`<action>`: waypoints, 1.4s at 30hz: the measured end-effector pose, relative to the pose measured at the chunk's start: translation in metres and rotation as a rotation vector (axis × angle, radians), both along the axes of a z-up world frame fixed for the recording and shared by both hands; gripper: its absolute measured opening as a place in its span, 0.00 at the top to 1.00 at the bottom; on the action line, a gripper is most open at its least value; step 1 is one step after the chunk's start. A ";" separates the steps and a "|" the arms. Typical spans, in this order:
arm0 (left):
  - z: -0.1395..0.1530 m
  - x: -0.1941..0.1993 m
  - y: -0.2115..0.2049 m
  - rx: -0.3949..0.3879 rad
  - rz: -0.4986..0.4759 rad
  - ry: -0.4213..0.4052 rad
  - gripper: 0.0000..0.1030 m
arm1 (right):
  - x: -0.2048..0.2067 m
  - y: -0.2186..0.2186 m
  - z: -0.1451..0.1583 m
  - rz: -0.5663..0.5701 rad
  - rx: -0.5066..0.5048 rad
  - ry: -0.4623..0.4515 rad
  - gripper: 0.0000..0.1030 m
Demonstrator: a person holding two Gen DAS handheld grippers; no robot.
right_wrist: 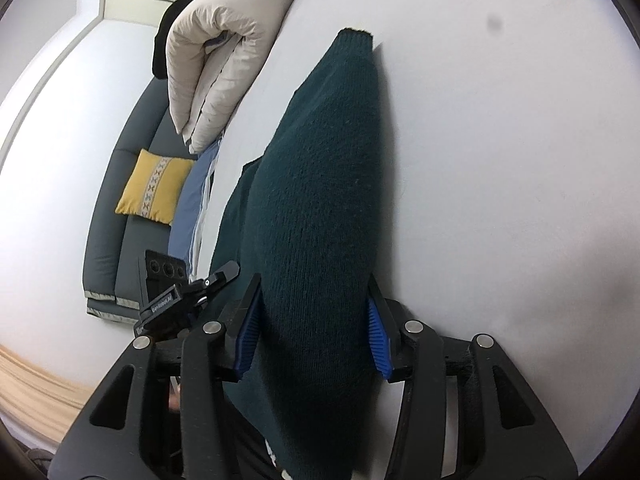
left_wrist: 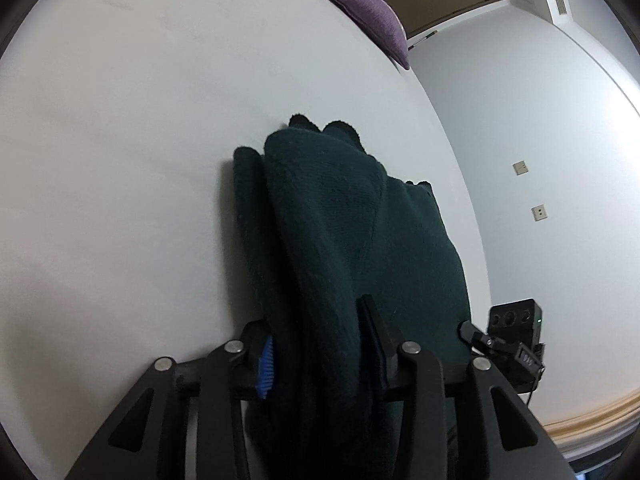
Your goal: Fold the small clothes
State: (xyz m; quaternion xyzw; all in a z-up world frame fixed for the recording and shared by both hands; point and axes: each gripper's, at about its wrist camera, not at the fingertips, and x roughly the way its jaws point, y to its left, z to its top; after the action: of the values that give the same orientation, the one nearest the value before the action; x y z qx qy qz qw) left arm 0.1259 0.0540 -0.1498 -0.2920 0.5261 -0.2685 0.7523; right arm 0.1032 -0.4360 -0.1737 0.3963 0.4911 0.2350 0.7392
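Observation:
A dark green knitted garment (left_wrist: 340, 220) lies folded on the white bed (left_wrist: 120, 140). My left gripper (left_wrist: 316, 320) is shut on a thick fold of it at its near edge, with the blue pads pressed into the knit. In the right wrist view the same garment (right_wrist: 320, 180) runs away from me along the bed, a cuff at its far end. My right gripper (right_wrist: 314, 300) is shut on a thick bunch of it between the blue pads (right_wrist: 378, 340). The other gripper shows at the edge of each view.
A purple cushion (left_wrist: 372, 16) lies at the bed's far edge. A folded cream duvet (right_wrist: 216, 52) and a blue sheet edge (right_wrist: 192, 208) lie along the bed's left side. A grey sofa (right_wrist: 112, 220) with a yellow cushion (right_wrist: 154, 186) stands beyond.

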 end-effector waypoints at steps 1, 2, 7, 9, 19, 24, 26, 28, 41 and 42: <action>0.006 -0.003 0.000 0.022 0.000 -0.018 0.57 | 0.000 0.000 0.000 0.000 0.000 0.000 0.58; 0.010 -0.007 0.000 0.040 -0.001 -0.031 0.57 | 0.000 -0.004 0.002 -0.012 -0.005 -0.002 0.58; 0.022 -0.023 0.010 0.056 0.021 -0.072 0.50 | -0.020 -0.031 0.020 -0.117 -0.038 -0.024 0.55; 0.023 -0.028 0.014 0.047 0.043 -0.075 0.49 | -0.029 -0.039 0.024 -0.131 -0.008 -0.034 0.54; 0.080 -0.087 -0.016 0.230 0.093 -0.344 0.31 | -0.065 -0.013 0.072 -0.116 -0.254 -0.169 0.54; 0.128 -0.131 -0.034 0.444 0.190 -0.618 0.00 | -0.086 0.021 0.114 -0.131 -0.534 -0.285 0.50; 0.142 -0.142 -0.040 0.503 0.215 -0.692 0.00 | -0.095 0.031 0.133 -0.148 -0.625 -0.337 0.42; 0.154 -0.151 -0.044 0.550 0.240 -0.744 0.00 | -0.111 0.045 0.163 -0.176 -0.745 -0.438 0.27; 0.224 -0.217 -0.049 0.732 0.475 -1.144 0.00 | -0.182 0.069 0.257 -0.425 -0.945 -0.766 0.00; 0.227 -0.220 -0.048 0.750 0.499 -1.147 0.00 | -0.187 0.070 0.264 -0.428 -0.950 -0.785 0.00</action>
State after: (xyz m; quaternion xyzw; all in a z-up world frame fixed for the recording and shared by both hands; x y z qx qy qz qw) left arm -0.0941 0.0055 0.0774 0.0608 0.0234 -0.0018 0.9979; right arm -0.0835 -0.3655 0.0900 0.0003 0.1455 -0.0327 0.9888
